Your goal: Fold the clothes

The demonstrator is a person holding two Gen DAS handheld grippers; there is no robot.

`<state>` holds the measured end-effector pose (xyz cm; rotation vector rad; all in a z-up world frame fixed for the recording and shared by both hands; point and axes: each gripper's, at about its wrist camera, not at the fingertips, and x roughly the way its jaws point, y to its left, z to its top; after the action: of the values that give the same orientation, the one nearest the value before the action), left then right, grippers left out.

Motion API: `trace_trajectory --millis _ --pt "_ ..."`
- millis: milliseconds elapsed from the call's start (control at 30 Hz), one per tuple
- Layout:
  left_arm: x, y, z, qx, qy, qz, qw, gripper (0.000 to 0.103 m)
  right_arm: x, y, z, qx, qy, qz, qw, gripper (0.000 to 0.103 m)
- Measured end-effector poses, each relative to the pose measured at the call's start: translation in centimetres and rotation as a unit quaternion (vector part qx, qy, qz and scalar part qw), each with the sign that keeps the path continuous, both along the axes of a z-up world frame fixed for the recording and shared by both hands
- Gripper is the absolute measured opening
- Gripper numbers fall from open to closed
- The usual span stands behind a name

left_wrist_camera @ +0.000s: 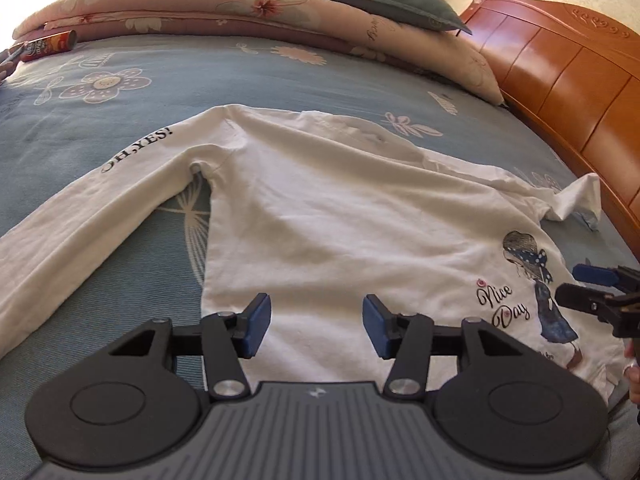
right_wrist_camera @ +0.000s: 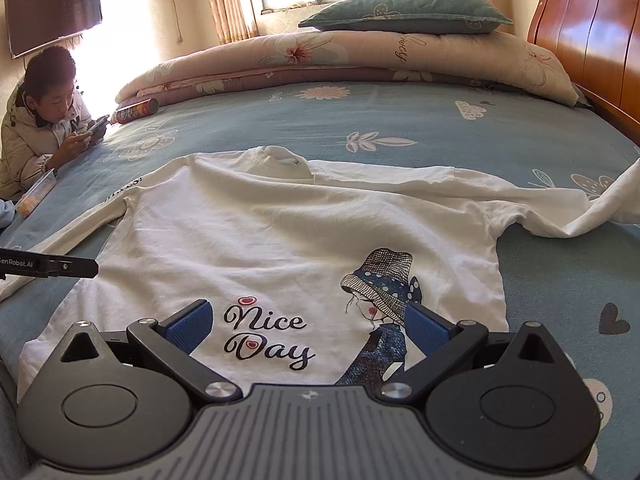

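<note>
Left claw half open — empty above white shirt.

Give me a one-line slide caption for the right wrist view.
Open right gripper poised over the hem of a white long-sleeved shirt spread on a blue floral bedsheet.

We see the shirt's left sleeve run off the left wrist view's edge, its cuff unseen. The first letter of the sleeve's lettering is cut by a fold. In the right wrist view, the other sleeve leaves the frame. The can's label is too small to read there.
</note>
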<state>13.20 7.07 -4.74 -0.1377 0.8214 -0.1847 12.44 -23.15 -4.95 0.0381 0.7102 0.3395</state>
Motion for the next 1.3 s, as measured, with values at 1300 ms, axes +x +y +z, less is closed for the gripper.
trace_trajectory --millis 1300 --pt "9.8 -5.3 -3.4 0.068 -0.013 -0.079 0.9945 0.084 0.5 0.3 -5.3 -0.073 0.022 -0.026 0.997 0.103"
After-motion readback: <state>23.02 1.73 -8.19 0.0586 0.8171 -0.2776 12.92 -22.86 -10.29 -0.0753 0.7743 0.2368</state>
